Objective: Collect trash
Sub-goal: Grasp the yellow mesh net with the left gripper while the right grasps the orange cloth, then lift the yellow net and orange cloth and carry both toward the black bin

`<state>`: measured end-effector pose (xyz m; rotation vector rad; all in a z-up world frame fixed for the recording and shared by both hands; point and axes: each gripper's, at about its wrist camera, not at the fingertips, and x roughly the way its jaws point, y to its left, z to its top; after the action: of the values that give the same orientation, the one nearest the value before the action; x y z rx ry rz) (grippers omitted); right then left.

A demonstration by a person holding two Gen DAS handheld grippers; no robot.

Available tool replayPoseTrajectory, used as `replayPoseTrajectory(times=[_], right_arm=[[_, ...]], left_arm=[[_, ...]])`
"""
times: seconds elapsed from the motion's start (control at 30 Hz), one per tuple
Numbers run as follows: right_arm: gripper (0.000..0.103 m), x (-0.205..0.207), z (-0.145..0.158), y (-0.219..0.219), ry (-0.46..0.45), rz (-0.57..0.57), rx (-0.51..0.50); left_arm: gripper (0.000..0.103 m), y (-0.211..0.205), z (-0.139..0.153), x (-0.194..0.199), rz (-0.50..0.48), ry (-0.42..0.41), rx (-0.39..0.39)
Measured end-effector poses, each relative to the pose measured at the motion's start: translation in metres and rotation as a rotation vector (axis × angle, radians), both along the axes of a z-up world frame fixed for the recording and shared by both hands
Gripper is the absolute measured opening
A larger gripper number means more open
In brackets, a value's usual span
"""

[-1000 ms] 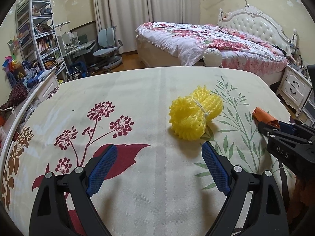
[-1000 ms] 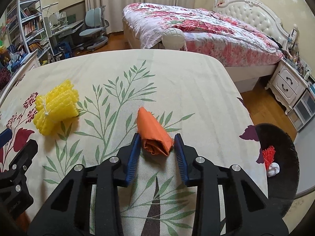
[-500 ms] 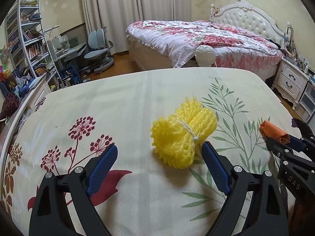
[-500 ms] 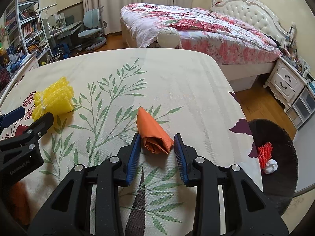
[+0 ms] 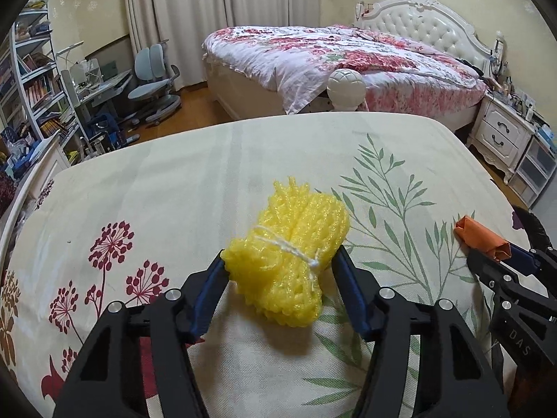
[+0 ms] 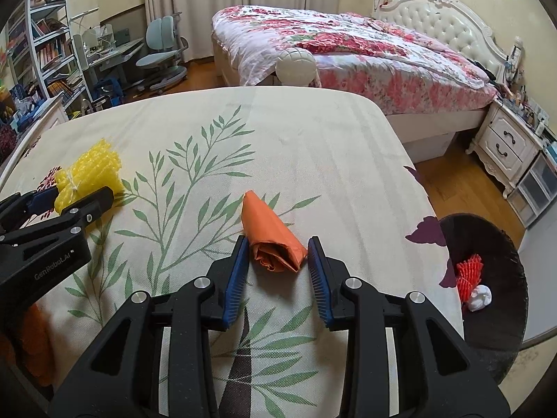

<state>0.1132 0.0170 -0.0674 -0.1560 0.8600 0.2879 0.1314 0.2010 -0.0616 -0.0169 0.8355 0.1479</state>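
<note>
A yellow foam net bundle (image 5: 290, 254), tied with white string, lies on the flowered table cloth (image 5: 174, 181). My left gripper (image 5: 280, 271) is shut on it, both blue pads touching its sides. The bundle also shows in the right wrist view (image 6: 88, 177). A rolled orange paper (image 6: 273, 240) lies on the cloth between the pads of my right gripper (image 6: 278, 261), which is shut on its near end. The orange paper shows in the left wrist view (image 5: 482, 238) at the right.
A dark round bin (image 6: 487, 278) stands by the table's right edge, holding a red foam net (image 6: 468, 273) and a white scrap (image 6: 482, 297). A bed (image 5: 348, 62), nightstand (image 5: 504, 136), desk chair (image 5: 153, 76) and bookshelves (image 5: 31, 80) lie beyond the table.
My left gripper moved forward over the yellow bundle and closed its pads on it. My right gripper stayed around the orange paper.
</note>
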Motion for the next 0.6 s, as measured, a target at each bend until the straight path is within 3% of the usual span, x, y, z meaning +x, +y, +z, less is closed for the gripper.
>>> replayPoseTrajectory(times=[0.2, 0.6], right_arm=[[0.034, 0.000, 0.001, 0.000, -0.001, -0.001, -0.002], [0.033, -0.003, 0.002, -0.007, 0.000, -0.003, -0.007]], left_arm=[[0.051, -0.002, 0.002, -0.003, -0.008, -0.010, 0.001], [0.049, -0.015, 0.008, -0.027, -0.005, -0.026, 0.011]])
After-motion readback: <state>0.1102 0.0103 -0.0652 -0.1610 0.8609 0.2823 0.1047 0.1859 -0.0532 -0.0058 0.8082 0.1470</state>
